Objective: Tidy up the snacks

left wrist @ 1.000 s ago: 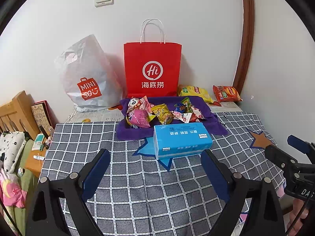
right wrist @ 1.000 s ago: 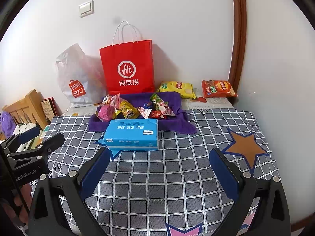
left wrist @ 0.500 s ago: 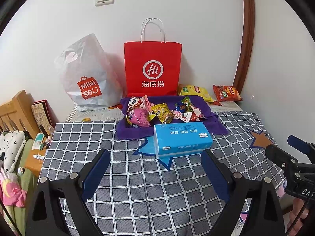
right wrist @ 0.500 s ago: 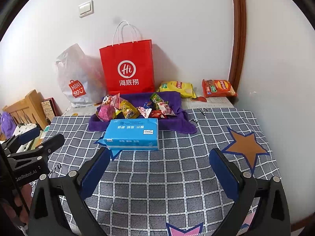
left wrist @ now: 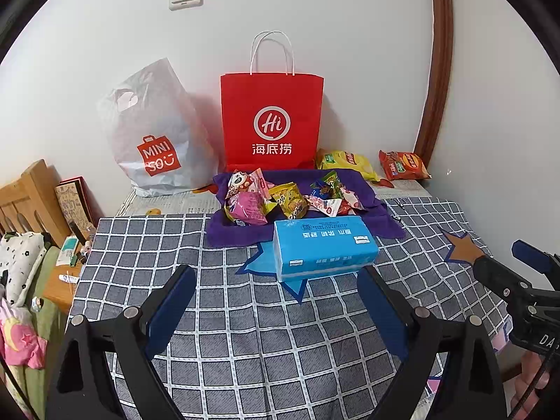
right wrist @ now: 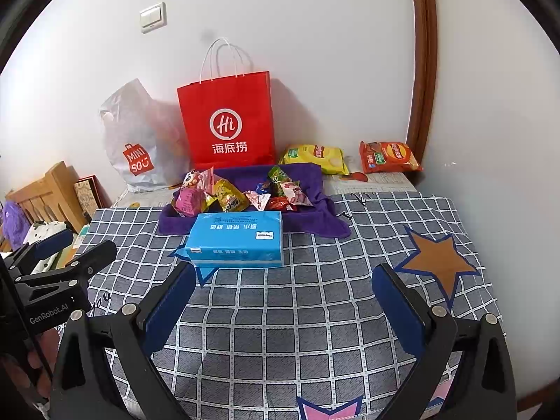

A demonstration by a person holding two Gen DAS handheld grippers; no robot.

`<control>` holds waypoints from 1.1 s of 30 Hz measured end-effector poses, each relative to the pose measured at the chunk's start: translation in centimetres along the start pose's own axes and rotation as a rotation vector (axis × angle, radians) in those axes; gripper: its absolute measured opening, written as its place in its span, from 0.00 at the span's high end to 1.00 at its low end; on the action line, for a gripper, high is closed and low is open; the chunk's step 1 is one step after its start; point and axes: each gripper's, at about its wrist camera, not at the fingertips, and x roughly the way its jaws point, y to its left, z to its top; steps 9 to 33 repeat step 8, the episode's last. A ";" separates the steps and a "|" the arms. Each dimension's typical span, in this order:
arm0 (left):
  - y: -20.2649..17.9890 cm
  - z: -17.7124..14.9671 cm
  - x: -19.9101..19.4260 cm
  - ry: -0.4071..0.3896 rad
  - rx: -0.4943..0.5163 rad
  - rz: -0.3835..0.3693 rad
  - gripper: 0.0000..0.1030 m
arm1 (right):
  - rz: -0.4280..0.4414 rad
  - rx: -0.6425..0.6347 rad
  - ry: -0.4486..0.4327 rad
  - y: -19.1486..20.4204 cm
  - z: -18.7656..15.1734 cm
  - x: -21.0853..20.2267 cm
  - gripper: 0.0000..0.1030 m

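Observation:
Several small snack packets (left wrist: 280, 199) (right wrist: 238, 196) lie in a pile on a purple cloth (left wrist: 231, 234) (right wrist: 315, 182) at the far middle of the table. A yellow chip bag (left wrist: 346, 162) (right wrist: 315, 155) and an orange chip bag (left wrist: 402, 165) (right wrist: 386, 157) lie by the wall at the right. A red paper bag (left wrist: 271, 122) (right wrist: 227, 122) stands behind the cloth. My left gripper (left wrist: 276, 283) is open and empty above the checked tablecloth. My right gripper (right wrist: 283, 281) is open and empty too, well short of the snacks.
A blue tissue pack (left wrist: 323, 246) (right wrist: 238, 239) lies just in front of the cloth. A white Miniso plastic bag (left wrist: 154, 140) (right wrist: 133, 147) leans on the wall at the left. A wooden bed frame (left wrist: 24, 199) and clutter lie off the table's left edge.

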 end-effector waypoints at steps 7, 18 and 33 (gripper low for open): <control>0.0 0.0 0.0 0.000 0.001 0.002 0.09 | 0.004 0.005 0.002 -0.1 -0.1 0.0 0.03; 0.0 0.0 0.0 -0.003 0.002 0.005 0.09 | 0.005 0.005 0.000 -0.1 -0.1 0.0 0.03; 0.0 0.0 0.0 -0.003 0.002 0.005 0.09 | 0.005 0.005 0.000 -0.1 -0.1 0.0 0.03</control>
